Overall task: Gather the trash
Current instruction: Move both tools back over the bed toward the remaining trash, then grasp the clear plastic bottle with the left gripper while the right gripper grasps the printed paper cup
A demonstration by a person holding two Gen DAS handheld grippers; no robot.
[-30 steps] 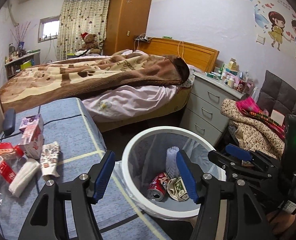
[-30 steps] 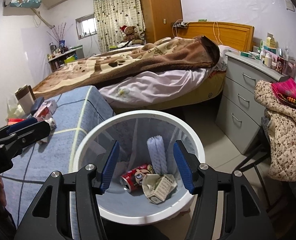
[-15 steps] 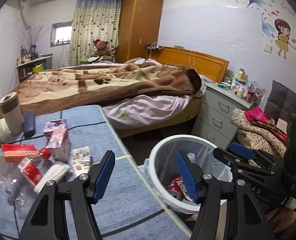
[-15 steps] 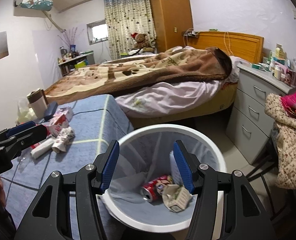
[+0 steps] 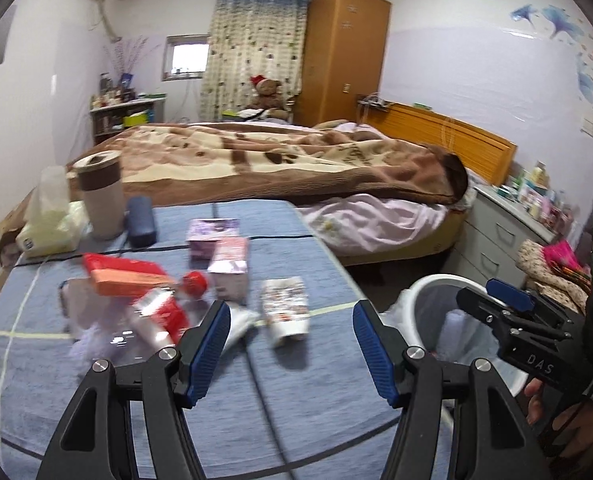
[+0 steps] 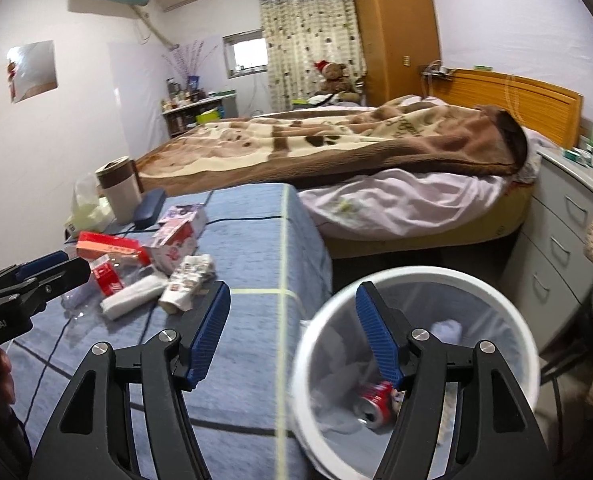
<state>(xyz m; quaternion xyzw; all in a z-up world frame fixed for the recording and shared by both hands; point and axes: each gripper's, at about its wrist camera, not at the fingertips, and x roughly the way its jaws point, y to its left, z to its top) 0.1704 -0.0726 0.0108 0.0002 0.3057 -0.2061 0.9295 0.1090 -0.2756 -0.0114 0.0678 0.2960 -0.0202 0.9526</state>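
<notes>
Trash lies on the blue-covered table [image 5: 288, 380]: a crumpled printed paper cup [image 5: 286, 312], a white roll [image 6: 134, 294], a clear plastic bottle with a red label [image 5: 152, 316], a red box [image 5: 126, 274] and pink cartons [image 5: 230, 262]. My left gripper [image 5: 292, 350] is open and empty, just short of the cup. My right gripper [image 6: 292, 346] is open and empty between the table edge and the white bin [image 6: 416, 276]. The bin holds a red can [image 6: 376, 402] and crumpled paper.
A tumbler [image 5: 100, 194], a dark case [image 5: 141, 220] and a tissue pack [image 5: 50, 220] stand at the table's far left. A bed [image 5: 296, 168] lies behind. Grey drawers [image 6: 564, 240] and a chair with clothes [image 5: 556, 276] stand right of the bin.
Both grippers have swung left, away from the bin and toward the table. The trash pile now sits in front of my left gripper. Both stay open.
</notes>
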